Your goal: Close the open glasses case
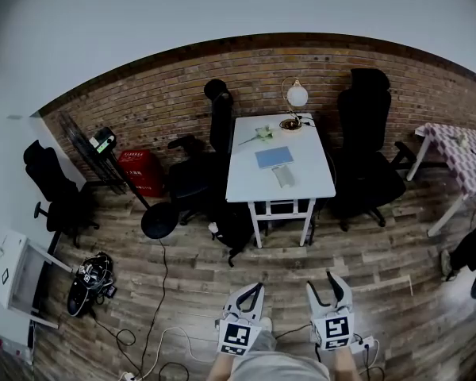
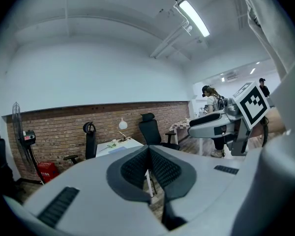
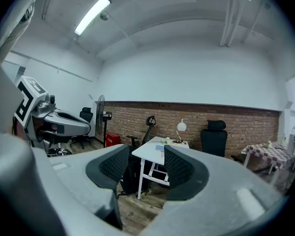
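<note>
Glasses case on white table, far off; left gripper closed, right gripper open, empty.

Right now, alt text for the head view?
The left gripper, shut, and right gripper, open, hang low over a wood floor, far from a white table by a brick wall. On it: a globe lamp, blue pad and small grey case.

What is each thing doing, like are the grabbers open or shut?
Left gripper, jaws shut, empty.
Right gripper, jaws apart, empty.
Glasses case, on the white table, too far to tell open or shut.
Lamp, standing upright on the table.
</note>
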`<state>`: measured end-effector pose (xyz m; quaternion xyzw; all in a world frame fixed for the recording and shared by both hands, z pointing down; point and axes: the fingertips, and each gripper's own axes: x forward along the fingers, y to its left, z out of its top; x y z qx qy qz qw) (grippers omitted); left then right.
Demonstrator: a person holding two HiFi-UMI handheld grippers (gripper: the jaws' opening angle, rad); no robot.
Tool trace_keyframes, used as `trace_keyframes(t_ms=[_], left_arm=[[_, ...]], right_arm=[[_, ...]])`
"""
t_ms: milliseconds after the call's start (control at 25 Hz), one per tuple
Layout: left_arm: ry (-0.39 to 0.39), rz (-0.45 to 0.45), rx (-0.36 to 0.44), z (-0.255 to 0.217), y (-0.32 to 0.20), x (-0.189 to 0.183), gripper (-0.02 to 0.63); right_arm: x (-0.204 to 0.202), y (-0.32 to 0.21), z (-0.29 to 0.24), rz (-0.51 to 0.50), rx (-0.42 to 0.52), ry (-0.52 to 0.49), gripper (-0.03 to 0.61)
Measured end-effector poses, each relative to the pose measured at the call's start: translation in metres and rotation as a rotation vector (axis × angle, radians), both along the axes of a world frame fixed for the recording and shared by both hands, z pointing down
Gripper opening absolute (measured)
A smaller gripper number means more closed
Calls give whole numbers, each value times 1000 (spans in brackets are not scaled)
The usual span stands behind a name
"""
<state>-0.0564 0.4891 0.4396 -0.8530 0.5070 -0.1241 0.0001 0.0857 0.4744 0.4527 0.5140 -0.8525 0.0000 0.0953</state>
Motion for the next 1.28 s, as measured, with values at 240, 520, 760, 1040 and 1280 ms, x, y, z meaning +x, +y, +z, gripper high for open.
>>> trace_keyframes(t_ms=[240,520,760,1040,1280], left_arm=[[-2,10,-7,3,-47,-19,3],[-4,30,-16,7,-93,-38,3],[8,56,-15,7,-132,-53,3],[8,108,1,7,-162,-62,3],[31,114,-15,13,-175,-66,2]], right_arm=[[-15,-45,-2,25,-34,26,218],[-34,-90,5,31,-24,33,218],[-51,-126,-1,52,-11,30,218],[-64,-145,-4,106,-42,29,218],[-66,-156,1,131,-51,54,218]])
